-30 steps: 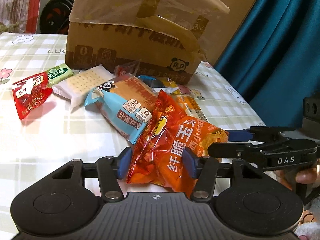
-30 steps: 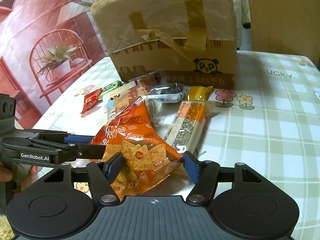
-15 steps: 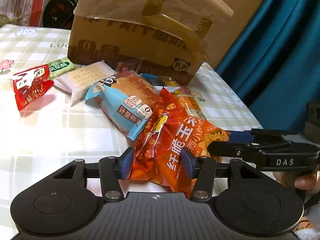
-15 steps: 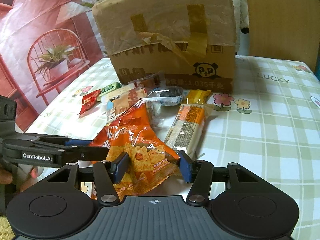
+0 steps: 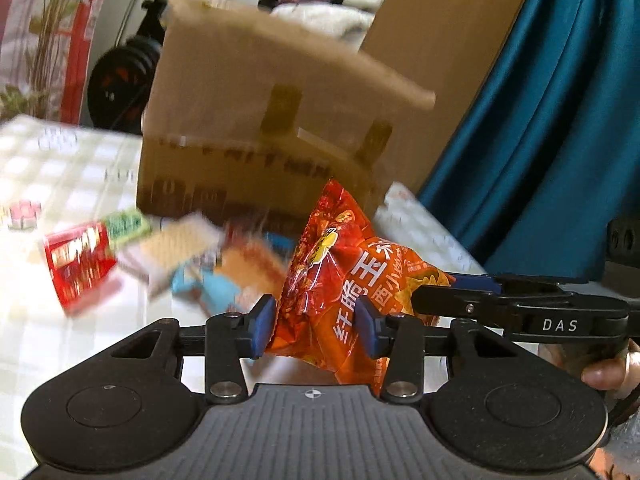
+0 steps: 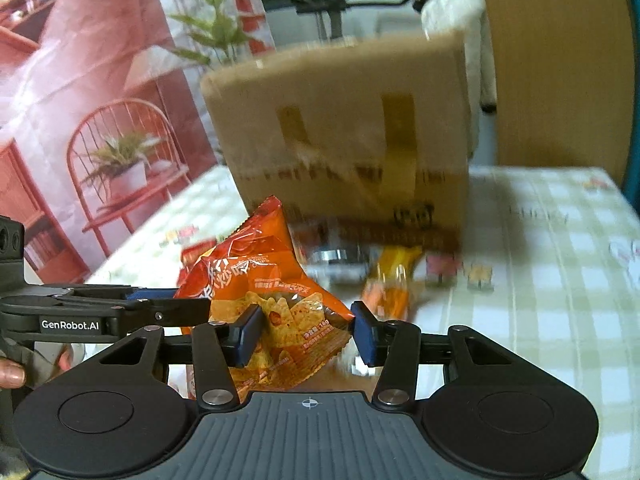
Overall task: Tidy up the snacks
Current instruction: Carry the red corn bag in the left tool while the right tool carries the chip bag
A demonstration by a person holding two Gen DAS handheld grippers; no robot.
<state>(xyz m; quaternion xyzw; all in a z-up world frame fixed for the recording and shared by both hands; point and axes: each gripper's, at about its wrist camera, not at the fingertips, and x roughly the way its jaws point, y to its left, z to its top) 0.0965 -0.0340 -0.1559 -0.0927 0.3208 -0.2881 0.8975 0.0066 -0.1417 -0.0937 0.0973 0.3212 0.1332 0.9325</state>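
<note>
Now that you have raised it off the tablecloth, where it lay half a second ago, the orange chip bag [image 5: 340, 280] hangs between your two grippers; your left gripper [image 5: 316, 326] has narrowed onto one end, both blue pads pressing the foil, and your right gripper [image 6: 306, 334] has closed in the same way on the other end, its pads denting the crinkled sides; each claw is therefore holding the bag, not standing wide. Both views have tilted upward and the background is smeared, which suggests a quick lift. Just beyond the bag, the other snacks are where they were on the checked table [image 6: 540, 300]: a red packet [image 5: 78, 268] far left, a cracker pack [image 5: 172, 248] beside it, a yellow wrapper [image 6: 390, 280] to the right; blur hides their details. Farther off stands the taped cardboard box [image 5: 256, 128], its flap overhanging; judging by the task, that is likely where the bag goes, so you would need to clear the flap first.
</note>
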